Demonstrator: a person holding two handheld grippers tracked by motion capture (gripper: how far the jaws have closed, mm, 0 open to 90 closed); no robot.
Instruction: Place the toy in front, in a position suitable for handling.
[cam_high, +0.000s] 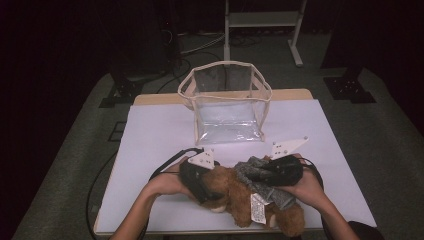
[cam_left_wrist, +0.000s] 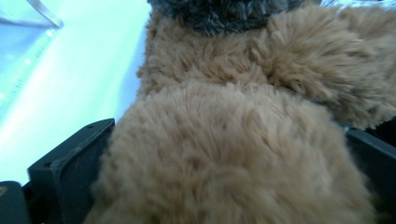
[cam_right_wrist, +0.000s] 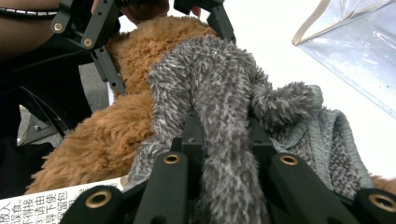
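A brown plush bear (cam_high: 240, 200) lies at the front of the table with a grey fuzzy knitted garment (cam_high: 270, 192) on it and a white label (cam_high: 257, 207) on its underside. From the left, my left gripper (cam_high: 212, 187) stands open, its jaws spread wide on either side of the bear's brown fur (cam_left_wrist: 233, 140). In the right gripper view that left gripper (cam_right_wrist: 163, 37) straddles the brown body. Coming from the right, my right gripper (cam_high: 252, 175) is shut on a fold of the grey garment (cam_right_wrist: 205, 79), pinched between its jaws (cam_right_wrist: 224, 140).
A clear plastic bag (cam_high: 227, 122) with a beige rim stands open behind the bear, mid-table. The white table sheet (cam_high: 160, 130) stretches left and right of it. A black cable (cam_high: 100, 185) trails off the left edge. A metal stand (cam_high: 262, 20) is beyond the table.
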